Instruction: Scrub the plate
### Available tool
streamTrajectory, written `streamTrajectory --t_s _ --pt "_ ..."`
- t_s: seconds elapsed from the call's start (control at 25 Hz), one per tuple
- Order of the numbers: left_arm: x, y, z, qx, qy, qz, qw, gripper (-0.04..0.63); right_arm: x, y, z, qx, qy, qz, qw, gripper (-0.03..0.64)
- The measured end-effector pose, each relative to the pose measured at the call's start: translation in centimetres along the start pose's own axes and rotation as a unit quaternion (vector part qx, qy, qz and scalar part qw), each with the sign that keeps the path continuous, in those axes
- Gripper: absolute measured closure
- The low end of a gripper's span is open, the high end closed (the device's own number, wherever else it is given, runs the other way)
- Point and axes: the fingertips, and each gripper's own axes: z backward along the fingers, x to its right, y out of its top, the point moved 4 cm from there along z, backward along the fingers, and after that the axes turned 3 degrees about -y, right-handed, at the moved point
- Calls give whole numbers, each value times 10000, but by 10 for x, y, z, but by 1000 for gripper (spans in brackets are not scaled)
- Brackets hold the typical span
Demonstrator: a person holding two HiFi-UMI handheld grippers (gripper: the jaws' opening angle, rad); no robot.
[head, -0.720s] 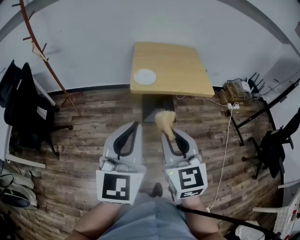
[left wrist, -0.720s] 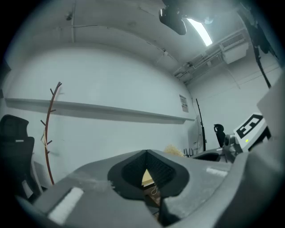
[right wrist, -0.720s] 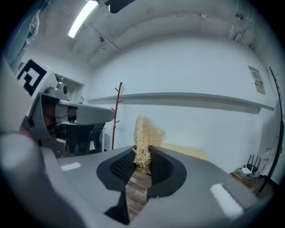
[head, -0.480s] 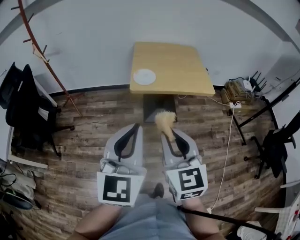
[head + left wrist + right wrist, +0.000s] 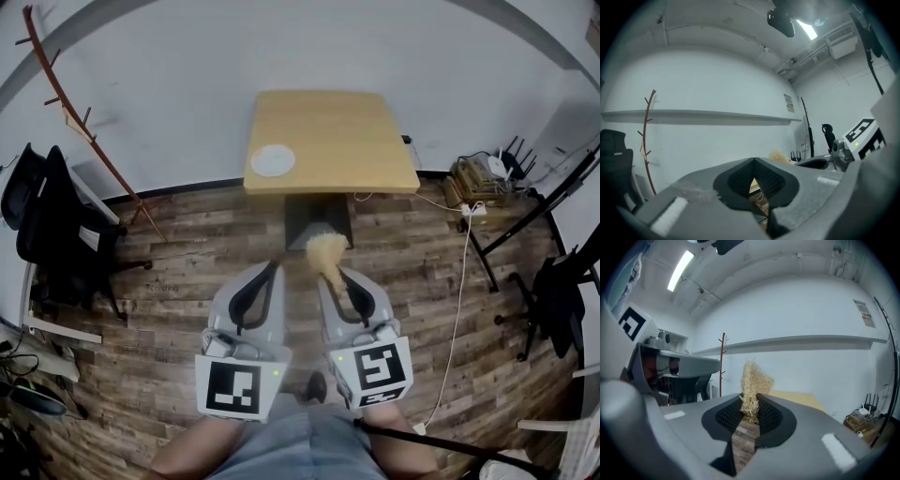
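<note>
"Where's the plate?"

"The plate (image 5: 272,160) lies on the table (image 5: 347,127), near the front left corner. It's white and round. I see nothing else on the table."

"What have you got?"

"My right hand-held gripper (image 5: 750,405) is closed tight on a scrubber (image 5: 754,378). It's a fluffy bunch, the color of straw. Its bottom is pinched between the jaws. Its fluffy top sticks out past the tips and points toward the table."

"And the other one?"

"My left hand-held gripper (image 5: 753,161) is closed too. Its tips touch and there's nothing in it."

"Are you close to the plate?"

"Not yet. Both of them are low in front of me, over the wood floor (image 5: 187,244), well apart from the table."

"So have you begun scrubbing?"

"No. I think I'm at the walking-up part. The scrubber is ready, but it isn't touching the plate."

"What comes next?"

"I think I need to step up to the table first. Then I'd bring the scrubber over to the left, because the plate sits more on my left side. After that I'd press the fluffy end down on the plate and rub round and round. The plate is loose and near the edge, so it could slide. I might have to open the left one and hold the rim to keep the plate in place."
</note>
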Motion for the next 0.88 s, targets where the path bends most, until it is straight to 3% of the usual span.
streamTrajectory --t_s 0.24,0.48,0.88 --pt "26 0 -10 -67 263 105 9996 574 20 -7 12 -9 338 -138 9993 542" --pt "20 -8 -23 -195 418 128 9989 574 32 -18 1 -58 451 -153 9988 542" --pt "-54 -23 -76 -259 508 404 9976 574 35 -20 -91 -336 585 -188 9975 543"
